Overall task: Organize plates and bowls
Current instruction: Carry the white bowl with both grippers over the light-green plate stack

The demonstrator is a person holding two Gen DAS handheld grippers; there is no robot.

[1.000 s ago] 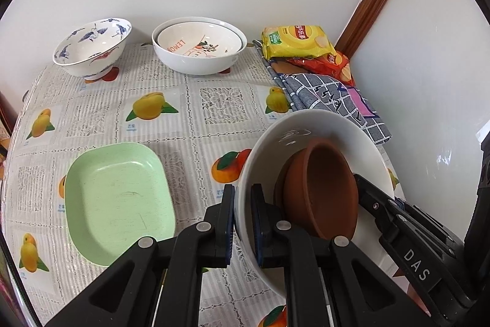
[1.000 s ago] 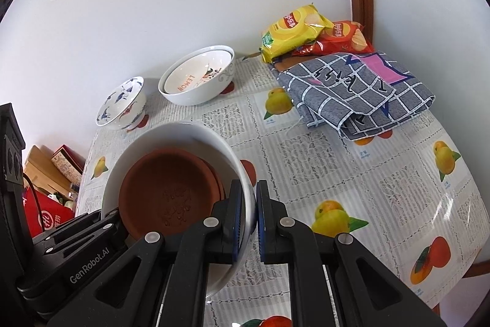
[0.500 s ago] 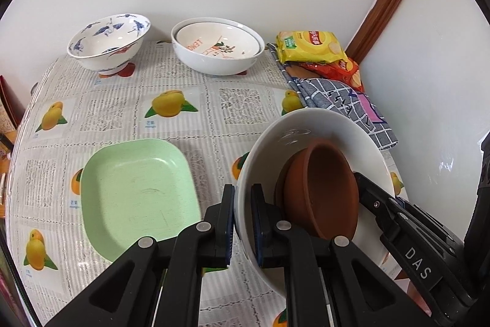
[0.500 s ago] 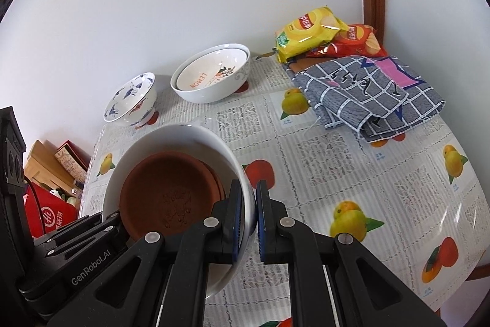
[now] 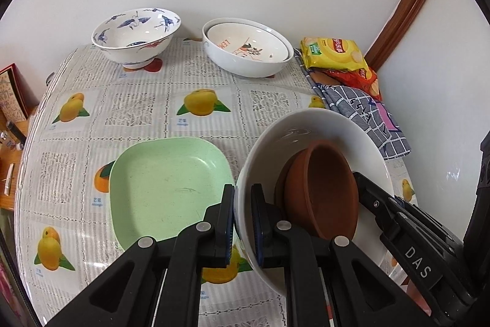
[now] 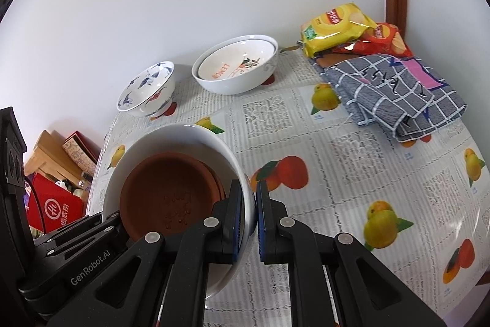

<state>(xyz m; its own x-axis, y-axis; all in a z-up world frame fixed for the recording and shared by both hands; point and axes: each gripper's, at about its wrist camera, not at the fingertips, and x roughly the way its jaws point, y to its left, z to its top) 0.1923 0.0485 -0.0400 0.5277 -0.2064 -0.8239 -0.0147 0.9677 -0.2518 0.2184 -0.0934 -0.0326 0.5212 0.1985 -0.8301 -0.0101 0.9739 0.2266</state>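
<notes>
Both grippers hold one large white bowl (image 5: 321, 131) above the table, with brown saucers (image 5: 321, 189) nested inside. My left gripper (image 5: 243, 222) is shut on its left rim. My right gripper (image 6: 250, 218) is shut on its right rim (image 6: 196, 132); the brown saucers (image 6: 171, 192) show there too. A pale green square plate (image 5: 165, 186) lies on the table just left of the bowl. At the back stand a blue-patterned bowl (image 5: 134, 36) and a white bowl (image 5: 245, 51) with a lemon-print bowl nested in it.
A fruit-print tablecloth (image 5: 137, 109) covers the table. Yellow and red snack bags (image 6: 340, 26) and a folded checked cloth (image 6: 395, 94) lie at the back right by the wall. Boxes (image 6: 55, 204) stand off the table's left side.
Both grippers have carried the white bowl with its saucers leftward and a little forward; the green plate and back bowls now appear further right and closer in the left wrist view.
</notes>
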